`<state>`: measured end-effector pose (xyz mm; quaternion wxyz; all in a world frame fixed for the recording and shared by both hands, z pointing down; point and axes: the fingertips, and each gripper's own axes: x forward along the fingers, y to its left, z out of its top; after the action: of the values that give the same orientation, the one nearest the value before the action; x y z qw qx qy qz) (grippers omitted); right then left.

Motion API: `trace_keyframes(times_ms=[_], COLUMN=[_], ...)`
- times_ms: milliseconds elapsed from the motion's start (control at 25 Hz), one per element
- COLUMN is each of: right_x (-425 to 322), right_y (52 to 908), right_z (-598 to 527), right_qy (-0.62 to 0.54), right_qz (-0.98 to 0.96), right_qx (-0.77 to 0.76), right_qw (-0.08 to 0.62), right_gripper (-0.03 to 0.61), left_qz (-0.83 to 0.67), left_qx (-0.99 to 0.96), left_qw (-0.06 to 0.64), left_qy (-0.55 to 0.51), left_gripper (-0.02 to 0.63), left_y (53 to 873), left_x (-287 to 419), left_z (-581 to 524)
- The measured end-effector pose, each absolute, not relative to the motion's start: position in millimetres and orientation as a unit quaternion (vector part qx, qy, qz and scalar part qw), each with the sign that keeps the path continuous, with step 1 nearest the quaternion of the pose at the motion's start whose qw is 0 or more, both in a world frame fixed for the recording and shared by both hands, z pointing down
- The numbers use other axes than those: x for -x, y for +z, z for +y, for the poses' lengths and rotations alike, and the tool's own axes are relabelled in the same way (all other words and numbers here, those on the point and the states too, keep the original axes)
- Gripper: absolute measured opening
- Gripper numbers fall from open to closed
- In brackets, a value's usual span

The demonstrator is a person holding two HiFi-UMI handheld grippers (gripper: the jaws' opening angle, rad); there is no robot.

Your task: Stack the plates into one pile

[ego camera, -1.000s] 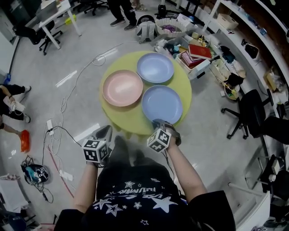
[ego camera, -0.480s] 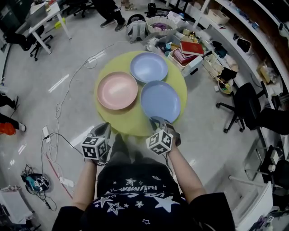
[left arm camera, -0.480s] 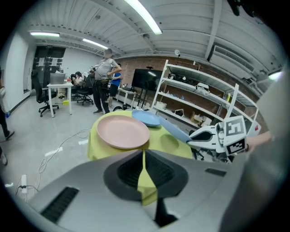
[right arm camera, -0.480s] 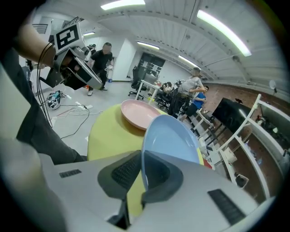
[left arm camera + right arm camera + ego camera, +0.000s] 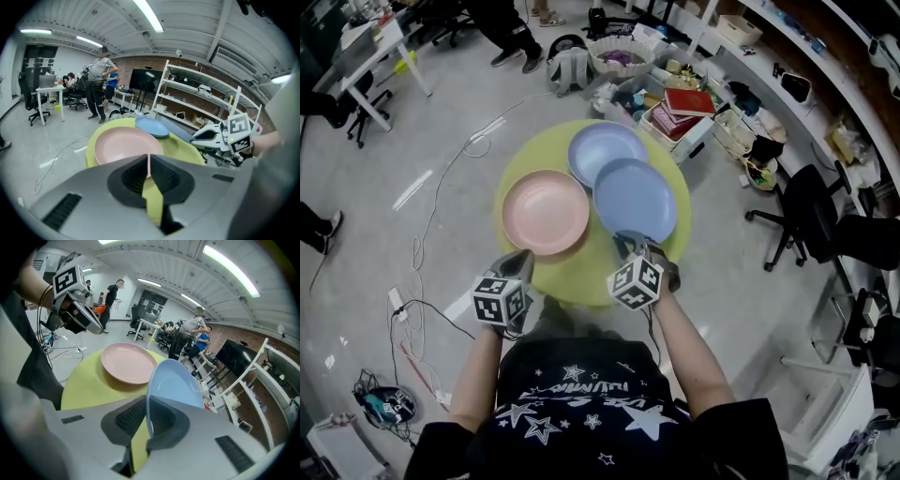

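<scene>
On the round yellow table [image 5: 581, 270] a pink plate [image 5: 546, 212] lies at the left and a blue plate [image 5: 602, 148] at the far side. My right gripper [image 5: 630, 246] is shut on the near rim of a second blue plate [image 5: 636, 199], which is raised, tilted and overlaps the far blue plate. In the right gripper view this held plate [image 5: 171, 385] rises from the jaws, with the pink plate [image 5: 129, 363] beyond. My left gripper [image 5: 521, 262] hangs shut at the table's near edge by the pink plate [image 5: 124, 145], holding nothing.
Crates of books [image 5: 682, 111], baskets and bags crowd the floor beyond the table. An office chair [image 5: 814, 220] stands at the right and cables [image 5: 422, 246] trail at the left. People stand by desks [image 5: 101, 82] farther back.
The right gripper has lifted the near blue plate and carried it away from me, over the far blue plate's edge. The left gripper has moved closer to the table's edge by the pink plate.
</scene>
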<state>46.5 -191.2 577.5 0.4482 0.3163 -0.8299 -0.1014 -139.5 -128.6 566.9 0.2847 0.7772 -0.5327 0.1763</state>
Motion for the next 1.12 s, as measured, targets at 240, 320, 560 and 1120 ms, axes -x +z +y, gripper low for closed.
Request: trace_keyframes(times_ms=[240, 320, 560, 1120], right_x=[-20, -13, 4, 32], right_y=[582, 581, 581, 616], right_z=[-237, -252, -289, -333], right_qy=[-0.096, -0.094, -0.098, -0.100], right_qz=[-0.819, -0.814, -0.803, -0.786], right_qx=[-0.320, -0.327, -0.333, -0.293], right_qw=[0.467, 0.471, 0.485, 0.535], right_gripper=[0.032, 0.032, 0.032, 0.035], left_qz=[-0.511, -0.506, -0.495, -0.482], left_qx=[-0.788, -0.791, -0.797, -0.798], left_qw=[0.287, 0.287, 0.288, 0.306], left_qy=[0.189, 0.190, 0.191, 0.191], left_gripper=[0.029, 0.029, 0.029, 0.029], left_y=[569, 568, 566, 580], left_x=[162, 169, 186, 207], left_z=[-170, -184, -222, -251])
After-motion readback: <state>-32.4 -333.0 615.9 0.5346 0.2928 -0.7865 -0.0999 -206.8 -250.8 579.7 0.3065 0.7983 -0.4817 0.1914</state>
